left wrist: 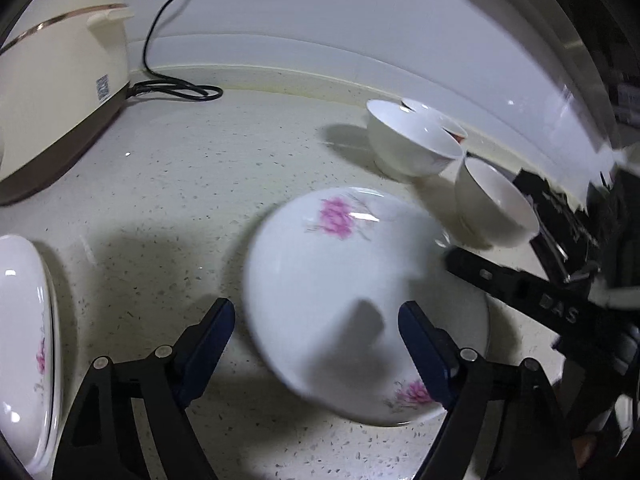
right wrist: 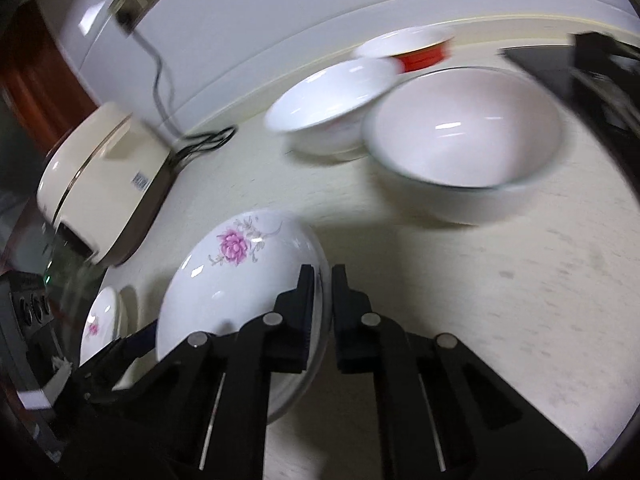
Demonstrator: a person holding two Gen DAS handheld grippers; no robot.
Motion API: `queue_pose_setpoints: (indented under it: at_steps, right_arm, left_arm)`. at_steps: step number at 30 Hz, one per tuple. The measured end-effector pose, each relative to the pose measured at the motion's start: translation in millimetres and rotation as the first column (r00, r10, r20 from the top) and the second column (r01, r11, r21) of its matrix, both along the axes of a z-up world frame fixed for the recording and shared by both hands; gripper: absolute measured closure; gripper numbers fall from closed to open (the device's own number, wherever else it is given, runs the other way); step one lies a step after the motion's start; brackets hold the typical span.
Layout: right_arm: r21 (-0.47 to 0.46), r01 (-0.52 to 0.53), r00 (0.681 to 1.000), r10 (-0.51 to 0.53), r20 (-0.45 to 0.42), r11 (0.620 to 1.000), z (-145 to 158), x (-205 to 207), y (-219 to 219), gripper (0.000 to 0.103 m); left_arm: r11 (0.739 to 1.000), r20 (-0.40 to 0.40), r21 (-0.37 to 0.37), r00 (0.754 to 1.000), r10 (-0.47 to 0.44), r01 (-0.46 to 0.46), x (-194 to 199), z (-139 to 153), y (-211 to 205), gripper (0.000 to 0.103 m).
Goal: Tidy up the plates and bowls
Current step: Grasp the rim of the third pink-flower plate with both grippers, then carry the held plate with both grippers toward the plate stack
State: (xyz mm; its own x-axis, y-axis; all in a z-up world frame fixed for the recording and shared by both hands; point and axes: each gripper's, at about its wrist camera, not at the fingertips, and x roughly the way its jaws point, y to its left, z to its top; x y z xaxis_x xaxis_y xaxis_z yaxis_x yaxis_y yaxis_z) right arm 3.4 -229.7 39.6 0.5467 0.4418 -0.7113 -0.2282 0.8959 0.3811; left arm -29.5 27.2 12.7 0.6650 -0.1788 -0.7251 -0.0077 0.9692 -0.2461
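A white plate with pink flowers [right wrist: 236,280] is held tilted above the speckled counter; my right gripper [right wrist: 322,280] is shut on its right rim. In the left wrist view the same plate [left wrist: 340,280] sits between the fingers of my left gripper [left wrist: 316,320], which is open and not gripping it. The right gripper's black finger [left wrist: 520,292] reaches the plate's rim from the right. A second flowered plate [left wrist: 28,344] lies at the left; it also shows in the right wrist view [right wrist: 100,324]. Three bowls stand behind: a large white one [right wrist: 464,136], a smaller white one [right wrist: 332,100], a red-banded one [right wrist: 416,48].
A cream rice cooker [left wrist: 60,80] with a black cord [left wrist: 176,88] stands at the back left against the white wall. A black stove edge [left wrist: 560,216] lies to the right of the bowls. The speckled counter [left wrist: 160,200] stretches between cooker and plates.
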Motion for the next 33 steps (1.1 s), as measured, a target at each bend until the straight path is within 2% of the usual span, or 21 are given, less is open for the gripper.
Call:
queue_pose_setpoints:
  at_steps: [5, 7, 9, 10, 11, 13, 16, 25, 33]
  right_arm:
    - [-0.023, -0.037, 0.999, 0.036, -0.027, 0.999, -0.9, -1.7, -0.8, 0.091]
    - [-0.032, -0.047, 0.998, 0.046, -0.037, 0.998, -2.4, -1.0, -0.2, 0.09]
    - [-0.03, -0.053, 0.998, 0.052, -0.041, 0.998, -2.9, -0.3, -0.7, 0.088]
    - [-0.032, -0.056, 0.998, 0.055, -0.04, 0.998, -2.9, -0.3, -0.6, 0.088]
    - [-0.033, -0.06, 0.997, 0.059, -0.04, 0.998, -4.6, 4.4, 8.0, 0.088]
    - [-0.043, -0.067, 0.997, 0.066, -0.035, 0.997, -4.2, 3.8, 9.7, 0.088]
    - [-0.038, -0.065, 0.998, 0.065, -0.017, 0.997, -2.1, 1.4, 7.9, 0.089]
    - [-0.012, -0.101, 0.994, 0.101, 0.043, 0.995, 5.2, -7.7, 7.2, 0.089]
    - [0.03, -0.133, 0.986, 0.129, 0.103, 0.991, 12.9, -16.0, 5.4, 0.089]
  left_arm:
    - [0.999, -0.001, 0.003, 0.999, 0.042, -0.042, 3.5, 0.0, 0.4, 0.019]
    - [0.997, 0.005, -0.02, 0.997, 0.073, -0.073, 3.8, 0.0, 4.0, 0.021]
    - [0.993, 0.006, -0.02, 0.993, 0.114, -0.114, 2.7, 0.8, 8.0, 0.042]
    - [0.993, 0.004, -0.017, 0.993, 0.117, -0.117, 2.9, 0.6, 8.5, 0.059]
    - [0.993, -0.001, -0.016, 0.993, 0.114, -0.114, 4.0, 0.3, 8.1, 0.069]
    - [0.994, -0.004, -0.004, 0.994, 0.112, -0.112, 5.0, 0.5, 6.3, 0.077]
    - [0.992, -0.004, -0.023, 0.992, 0.125, -0.125, 3.4, 0.4, 7.2, 0.081]
    - [0.987, 0.004, -0.061, 0.989, 0.15, -0.15, -9.8, -0.1, 11.9, 0.081]
    - [0.98, 0.091, -0.057, 0.977, 0.195, -0.19, -31.3, 11.5, 10.5, 0.081]
